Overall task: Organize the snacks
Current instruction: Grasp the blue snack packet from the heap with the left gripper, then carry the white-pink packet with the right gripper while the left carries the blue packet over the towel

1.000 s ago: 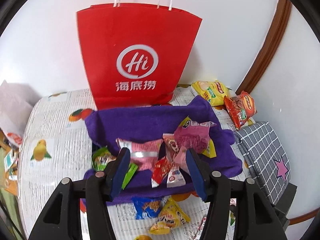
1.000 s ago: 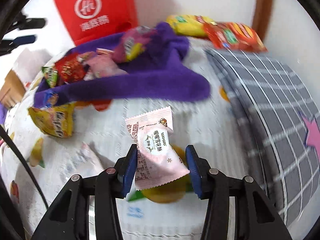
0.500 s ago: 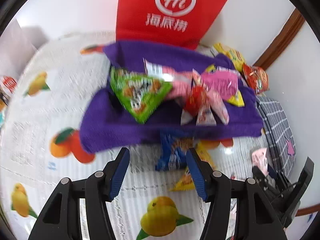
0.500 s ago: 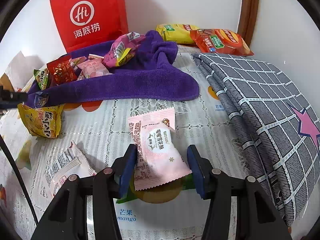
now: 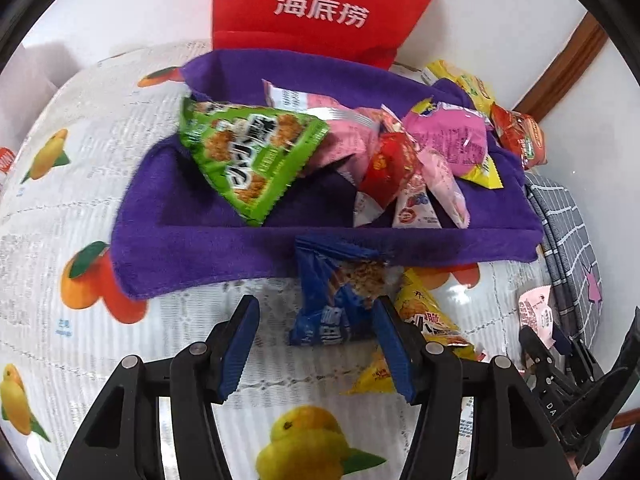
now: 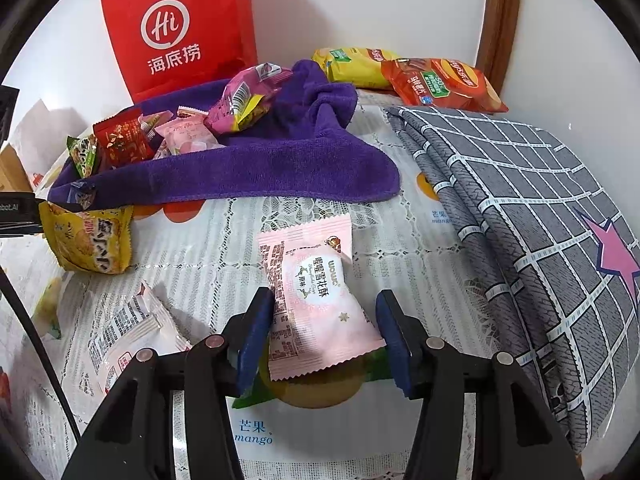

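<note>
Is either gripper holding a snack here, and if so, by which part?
Neither holds one. The pink packet lies on the table between the right gripper fingers, touching one at most. The left gripper hangs open around the blue packet.

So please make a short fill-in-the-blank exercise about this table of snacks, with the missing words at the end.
1. Most snacks lie piled on a ____ towel.
2. The bag standing against the wall is ____.
3. Between the right tongs lies a ____ packet.
4. The packet between the left tongs is ____.

Missing words: purple; red; pink; blue
</note>
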The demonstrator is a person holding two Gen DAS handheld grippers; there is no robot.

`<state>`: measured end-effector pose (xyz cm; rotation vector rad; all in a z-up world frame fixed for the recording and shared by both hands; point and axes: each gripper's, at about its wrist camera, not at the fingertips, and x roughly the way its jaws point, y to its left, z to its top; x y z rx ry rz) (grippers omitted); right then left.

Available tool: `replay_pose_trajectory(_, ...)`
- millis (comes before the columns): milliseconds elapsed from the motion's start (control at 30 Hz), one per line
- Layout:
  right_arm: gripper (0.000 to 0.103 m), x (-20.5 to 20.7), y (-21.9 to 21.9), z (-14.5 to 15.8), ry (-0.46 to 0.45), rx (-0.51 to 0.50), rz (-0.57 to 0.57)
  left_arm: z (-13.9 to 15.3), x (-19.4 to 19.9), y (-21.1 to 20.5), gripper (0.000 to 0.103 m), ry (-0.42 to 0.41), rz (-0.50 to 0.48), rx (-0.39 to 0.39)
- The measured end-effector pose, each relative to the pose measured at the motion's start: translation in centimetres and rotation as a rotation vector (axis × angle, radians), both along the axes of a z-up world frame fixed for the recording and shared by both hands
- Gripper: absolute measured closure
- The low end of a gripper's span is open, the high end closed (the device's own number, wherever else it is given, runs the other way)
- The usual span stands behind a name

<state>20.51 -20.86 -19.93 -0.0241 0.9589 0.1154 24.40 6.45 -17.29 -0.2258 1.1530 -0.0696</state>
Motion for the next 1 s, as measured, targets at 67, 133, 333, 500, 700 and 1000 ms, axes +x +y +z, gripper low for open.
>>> replay_pose_trajectory(67, 0.049, 0.0, -0.1, 0.0, 0.001, 0.006, 0.001, -0.6, 0.3, -0.6, 0.043, 0.011, -0.002, 0.015)
replay_pose_trajectory(133, 0.049, 0.0, 0.0, 0.0, 0.001, 0.004, 0.001, -0.8, 0.4, -1.2, 0.039, -0.001, -0.007, 0.037)
replay_pose_trajectory(333, 0.049, 0.0, 0.0, 0.0, 0.001, 0.006, 0.002, -1.3, 0.5, -2.9, 0.039, -0.037, -0.026, 0.141)
replay_pose_trajectory(500, 0.049, 0.0, 0.0, -0.1, 0.000, 0.007, 0.002, -1.2, 0.5, -3.1, 0.056, -0.065, -0.018, 0.190)
replay_pose_trajectory(700, 0.049, 0.0, -0.1, 0.0, -0.001, 0.019, 0.000, -0.1, -1.0, -2.1, 0.061, -0.093, -0.020, 0.140)
replay_pose_trajectory(1000, 0.056, -0.7, 0.5, 2.4, 0.006, 0.073, 0.019, 3.2, -3.6, -0.5, 0.060, -0.136, -0.020, 0.123)
